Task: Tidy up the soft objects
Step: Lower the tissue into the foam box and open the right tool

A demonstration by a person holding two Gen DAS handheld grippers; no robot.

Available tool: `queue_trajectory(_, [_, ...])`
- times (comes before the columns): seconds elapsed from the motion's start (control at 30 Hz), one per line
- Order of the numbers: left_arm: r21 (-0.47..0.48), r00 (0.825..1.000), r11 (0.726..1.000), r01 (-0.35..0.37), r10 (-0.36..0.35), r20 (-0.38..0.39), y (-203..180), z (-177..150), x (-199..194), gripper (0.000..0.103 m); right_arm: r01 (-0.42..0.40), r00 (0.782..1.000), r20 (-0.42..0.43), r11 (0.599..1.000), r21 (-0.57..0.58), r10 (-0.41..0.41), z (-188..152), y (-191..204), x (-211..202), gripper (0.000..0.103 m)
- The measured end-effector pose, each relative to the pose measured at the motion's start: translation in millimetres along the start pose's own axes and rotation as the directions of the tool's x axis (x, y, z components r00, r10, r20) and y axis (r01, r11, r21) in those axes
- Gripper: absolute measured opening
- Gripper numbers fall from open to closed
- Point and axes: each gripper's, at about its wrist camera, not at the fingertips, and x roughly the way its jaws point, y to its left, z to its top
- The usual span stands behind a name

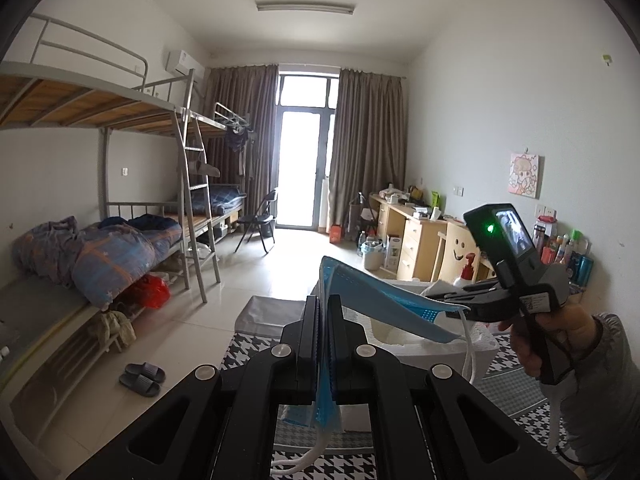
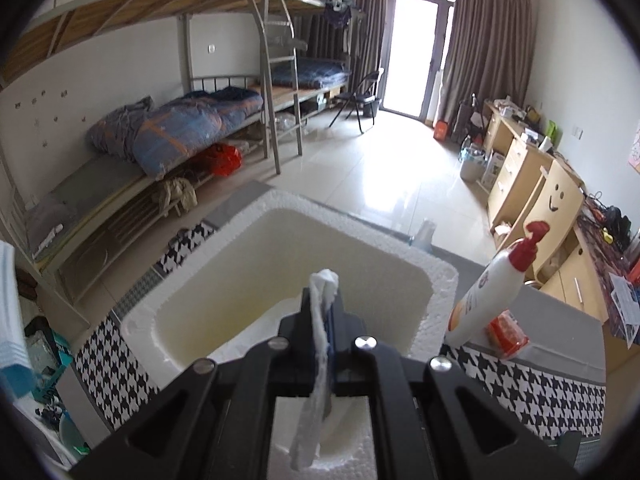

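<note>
Two grippers stretch one pleated blue surgical face mask (image 1: pixel 372 292) above the white foam box (image 2: pixel 436 280).

The left gripper (image 1: pixel 323 312) has its jaws clenched on one end, the right gripper (image 1: pixel 460 304) on the other; limp, light fabric will sag and slip, so edge holds suit it; the right wrist view shows mostly white lining, the worktop lies partly hidden, and one ear loop (image 1: pixel 468 344) dangles.
</note>
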Motion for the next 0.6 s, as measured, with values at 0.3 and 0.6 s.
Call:
queue_trajectory(0.3, [-0.005,1.000,1.000,-0.001,0.001,-0.001,0,3,-1,0.004,-0.042,0.999,0.032,0.997,0.062,0.040,1,-11,-5,0.085])
queue_trajectory(0.6, [-0.006,1.000,1.000,0.025,-0.024,0.009,-2,11,5,0.004,-0.044,0.996,0.078,0.996,0.075,0.038,-2,-18,-25,0.085])
